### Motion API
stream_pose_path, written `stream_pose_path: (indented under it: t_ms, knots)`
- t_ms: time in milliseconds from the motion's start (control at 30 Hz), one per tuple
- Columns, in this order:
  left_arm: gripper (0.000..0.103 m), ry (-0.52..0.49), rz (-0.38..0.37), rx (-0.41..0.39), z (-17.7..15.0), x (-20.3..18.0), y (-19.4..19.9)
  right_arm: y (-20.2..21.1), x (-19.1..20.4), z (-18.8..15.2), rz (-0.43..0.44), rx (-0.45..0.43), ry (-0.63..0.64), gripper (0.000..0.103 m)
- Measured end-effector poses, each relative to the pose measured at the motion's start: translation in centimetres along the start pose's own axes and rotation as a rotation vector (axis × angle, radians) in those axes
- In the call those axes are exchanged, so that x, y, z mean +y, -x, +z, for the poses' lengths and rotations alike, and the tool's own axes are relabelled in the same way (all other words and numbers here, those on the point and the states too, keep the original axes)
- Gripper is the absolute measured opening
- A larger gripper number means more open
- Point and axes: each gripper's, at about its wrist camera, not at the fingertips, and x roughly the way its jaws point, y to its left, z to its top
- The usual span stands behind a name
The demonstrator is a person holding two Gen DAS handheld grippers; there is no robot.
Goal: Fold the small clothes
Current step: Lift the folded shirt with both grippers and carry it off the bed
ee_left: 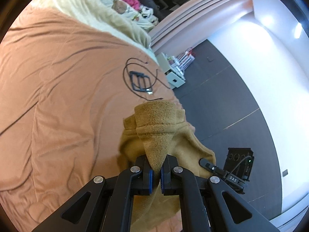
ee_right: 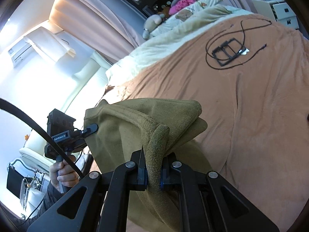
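Left hand-held gripper (ee_right: 92,128) reads "GenRobot.AI".

Daylight floods the left of the right wrist view, washing the wall (ee_right: 38,81) to white. In the left wrist view, glare burns out the upper right. The bedspread (ee_left: 58,96) looks soft and smeared at lower left. Both frames bow hard, with black vignetted corners.

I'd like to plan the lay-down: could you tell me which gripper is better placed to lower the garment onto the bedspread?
Probably right: the right gripper, shut on the olive garment, has open bedspread ahead; the left gripper sits near the bed's edge.
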Motion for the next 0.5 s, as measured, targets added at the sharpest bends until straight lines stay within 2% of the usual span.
stream_pose_path:
  t_ms: [300,500]
  knots:
    - [0.005,-0.063,-0.025,-0.058,-1.6,-5.0,5.7,4.5,3.5,-1.1,0.035,-0.045,0.050,0.005]
    - [0.005,-0.096,-0.021,-0.100,-2.6,-7.6,9.8,5.9,5.6,-1.5,0.056,-0.066,0.090,0.005]
